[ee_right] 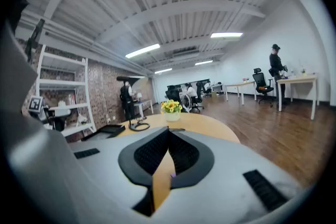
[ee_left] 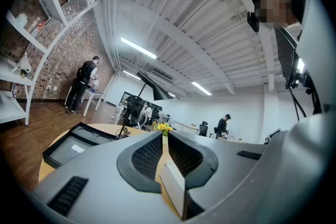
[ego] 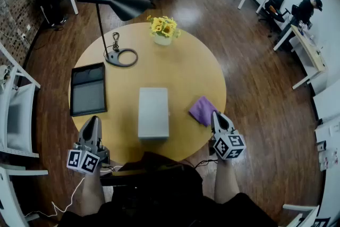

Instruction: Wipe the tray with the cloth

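Observation:
A black tray point(ego: 88, 89) lies on the left side of the round wooden table point(ego: 180, 72); the left gripper view shows the tray point(ee_left: 73, 145) low on the left. A purple cloth point(ego: 203, 110) lies near the table's right front edge, and a sliver of the cloth point(ee_right: 171, 177) shows between the right jaws' bases. My left gripper point(ego: 91, 124) hovers shut at the table's front left edge, below the tray, holding nothing. My right gripper point(ego: 218, 120) is shut and empty, its tip just beside the cloth.
A white box point(ego: 153, 112) lies at the table's centre front. A black desk lamp point(ego: 114, 8) and a pot of yellow flowers point(ego: 163, 28) stand at the far side. White shelves point(ego: 16, 114) stand to the left. People work at desks beyond.

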### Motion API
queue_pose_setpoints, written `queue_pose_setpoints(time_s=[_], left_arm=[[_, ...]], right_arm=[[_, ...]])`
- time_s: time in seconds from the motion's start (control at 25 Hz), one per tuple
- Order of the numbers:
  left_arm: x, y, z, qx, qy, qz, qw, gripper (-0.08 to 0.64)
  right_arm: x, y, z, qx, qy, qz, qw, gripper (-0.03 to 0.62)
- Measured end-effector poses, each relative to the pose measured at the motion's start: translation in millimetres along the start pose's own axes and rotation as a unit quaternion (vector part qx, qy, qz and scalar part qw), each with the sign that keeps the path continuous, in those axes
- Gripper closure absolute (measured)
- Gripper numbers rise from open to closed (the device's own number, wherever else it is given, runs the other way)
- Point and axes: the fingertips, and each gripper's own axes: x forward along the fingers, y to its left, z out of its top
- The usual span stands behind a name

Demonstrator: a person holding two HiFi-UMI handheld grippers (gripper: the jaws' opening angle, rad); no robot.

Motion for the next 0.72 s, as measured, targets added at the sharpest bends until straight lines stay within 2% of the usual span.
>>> queue_pose_setpoints(time_s=[0.12, 0.32, 0.36, 0.4, 0.56, 0.64, 0.72], left_arm=[[13.6, -9.0, -6.1, 0.005, 0.013, -0.016, 0.9998, 0.546], [28.0, -29.0, -21.0, 0.004, 0.031, -0.036, 0.9989, 0.546], [29.3, -31.8, -23.7, 0.005, 0.035, -0.036, 0.9987, 0.546], [30.3, -34.4, -25.8, 0.006, 0.038, -0.037, 0.9986, 0.546], [28.2, -45.5, -31.0, 0.007, 0.046, -0.038, 0.9982, 0.546], [23.7, -47.7, -32.8, 0.004, 0.048, -0.033, 0.9983, 0.546], [19.9, -45.7, -35.6, 0.000, 0.051, -0.024, 0.9984, 0.546]], right_arm=[[23.8, -9.6, -24.6, -0.069, 0.072, 0.005, 0.995, 0.589], [50.6, -30.1, -52.6, -0.170, 0.143, 0.030, 0.975, 0.585], [56.6, -33.9, -61.3, -0.178, 0.159, 0.041, 0.970, 0.546], [63.1, -38.0, -71.7, -0.184, 0.179, 0.053, 0.965, 0.500], [80.7, -65.9, -117.7, -0.194, 0.274, 0.076, 0.939, 0.404], [83.3, -77.0, -132.4, -0.170, 0.312, 0.071, 0.932, 0.310], [88.8, -83.5, -142.7, -0.113, 0.339, 0.052, 0.933, 0.300]])
